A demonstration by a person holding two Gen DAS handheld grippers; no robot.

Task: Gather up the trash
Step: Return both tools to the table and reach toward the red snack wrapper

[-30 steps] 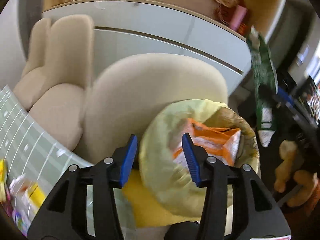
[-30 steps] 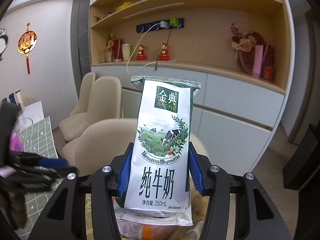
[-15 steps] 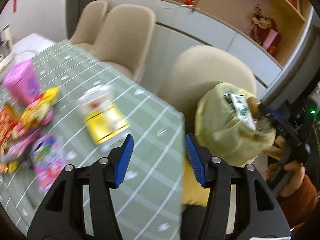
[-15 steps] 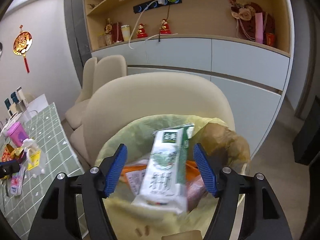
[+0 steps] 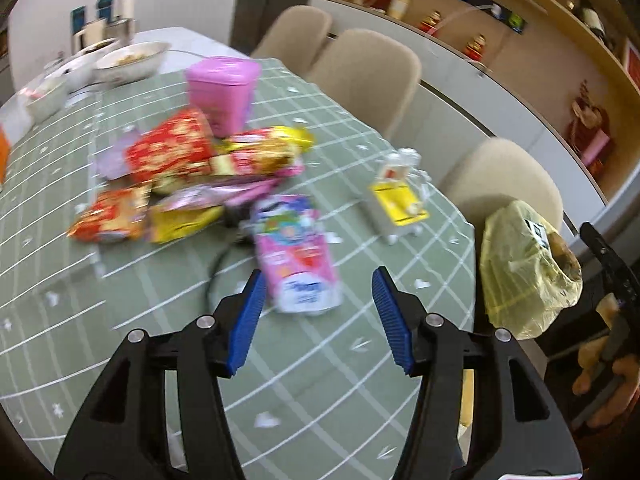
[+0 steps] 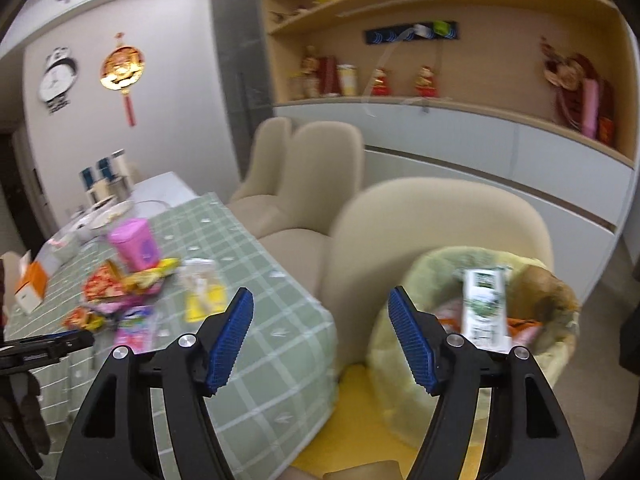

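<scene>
My left gripper hangs open and empty over the green checked tablecloth. Just beyond its fingertips lies a pink pouch. Behind that is a pile of red, yellow and pink snack wrappers, and a yellow-labelled clear pack lies to the right. My right gripper is open with nothing between its fingers, left of the yellow trash bag. The bag sits on a beige chair, and a green-and-white milk carton lies in its mouth. From the left wrist view the bag stands past the table's right edge.
A pink tub stands behind the wrappers, with bowls and containers at the table's far end. Beige chairs line the far side, in front of white cabinets and wooden shelves. An orange-and-white box rests on the table's left.
The right gripper opened and let the milk carton drop into the bag, then swung left toward the table. The left gripper swept from the bag across to the wrappers on the table.
</scene>
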